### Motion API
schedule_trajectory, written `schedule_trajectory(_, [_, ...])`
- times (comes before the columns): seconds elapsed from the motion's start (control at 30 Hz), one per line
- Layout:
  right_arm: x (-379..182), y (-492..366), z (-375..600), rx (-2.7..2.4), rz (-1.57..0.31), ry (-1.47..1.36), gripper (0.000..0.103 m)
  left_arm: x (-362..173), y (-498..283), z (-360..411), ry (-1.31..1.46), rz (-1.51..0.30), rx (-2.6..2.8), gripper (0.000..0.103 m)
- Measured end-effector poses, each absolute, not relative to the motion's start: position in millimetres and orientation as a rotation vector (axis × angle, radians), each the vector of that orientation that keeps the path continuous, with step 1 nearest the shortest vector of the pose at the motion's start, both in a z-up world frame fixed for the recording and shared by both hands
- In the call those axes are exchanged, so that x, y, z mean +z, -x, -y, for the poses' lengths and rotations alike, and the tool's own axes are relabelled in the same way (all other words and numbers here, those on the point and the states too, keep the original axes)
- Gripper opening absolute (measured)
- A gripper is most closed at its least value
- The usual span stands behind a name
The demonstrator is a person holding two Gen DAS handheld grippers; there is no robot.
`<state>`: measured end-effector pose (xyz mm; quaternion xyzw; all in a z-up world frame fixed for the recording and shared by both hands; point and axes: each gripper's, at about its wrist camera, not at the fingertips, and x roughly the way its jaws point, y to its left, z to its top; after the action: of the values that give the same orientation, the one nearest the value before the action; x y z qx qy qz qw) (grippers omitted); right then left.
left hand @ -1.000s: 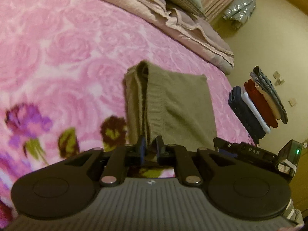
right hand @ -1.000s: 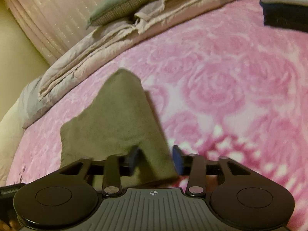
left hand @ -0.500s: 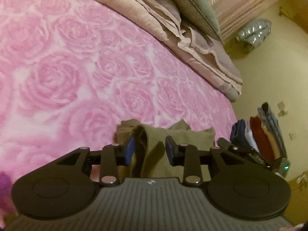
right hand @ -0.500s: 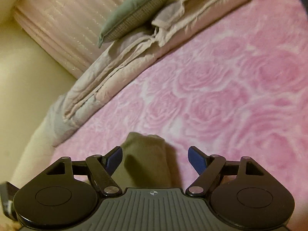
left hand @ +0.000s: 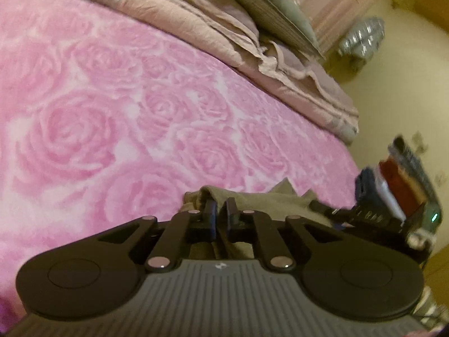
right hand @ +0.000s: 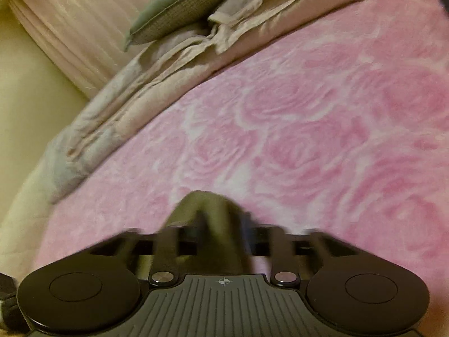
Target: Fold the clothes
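A pink rose-patterned bed [left hand: 118, 129] carries the work. The left tongs [left hand: 220, 210] are closing on a fold of the olive garment [left hand: 269, 196], likely to steady that edge. Further right, the right tongs [right hand: 221, 224] are closing around its other corner. A stack of folded clothes [left hand: 393, 179] stands at the far right; nothing blocks the way.

Domestic bedroom: bed with pink rose-patterned blanket [left hand: 118, 118], folded quilt [right hand: 146, 95], pillow [right hand: 182, 5], stacked clothes [left hand: 393, 185]
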<state>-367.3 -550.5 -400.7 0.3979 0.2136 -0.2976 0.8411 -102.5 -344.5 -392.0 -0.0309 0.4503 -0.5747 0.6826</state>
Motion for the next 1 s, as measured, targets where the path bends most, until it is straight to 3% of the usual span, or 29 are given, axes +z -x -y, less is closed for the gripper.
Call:
schedule_trajectory(0.2, [-371,416,505,-0.608,-0.408,-0.788,0.045,-364,112,300,0.102,-1.087,-1.295,0.026])
schedule_trajectory(0.33, [-374,437,475,-0.577,-0.421,-0.852,0.045,-361,132,274,0.117,-1.133,-1.334,0.026])
schedule_trajectory(0.47, [-383,440,460,-0.581,-0.435,-0.910,0.045,-369,147,274,0.069,-1.155,-1.324,0.023])
schedule_trajectory(0.53, [-386,440,457,-0.592,-0.426,-0.921,0.044,-372,152,273,0.051,-1.141,-1.323,0.004])
schedule_trajectory(0.6, [-388,440,457,-0.603,-0.430,-0.933,0.044,-374,152,267,0.071,-1.124,-1.323,0.002])
schedule_trajectory(0.63, [-388,438,458,-0.609,-0.441,-0.927,0.035,-375,150,262,0.095,-1.120,-1.325,0.002])
schedule_trajectory(0.83, [-392,431,459,-0.612,-0.487,-0.898,0.033,-386,136,242,0.177,-1.131,-1.332,0.002])
schedule_trajectory(1.0, [-395,425,458,-0.629,-0.515,-0.880,0.034,-397,147,245,0.091,-1.099,-1.296,0.004])
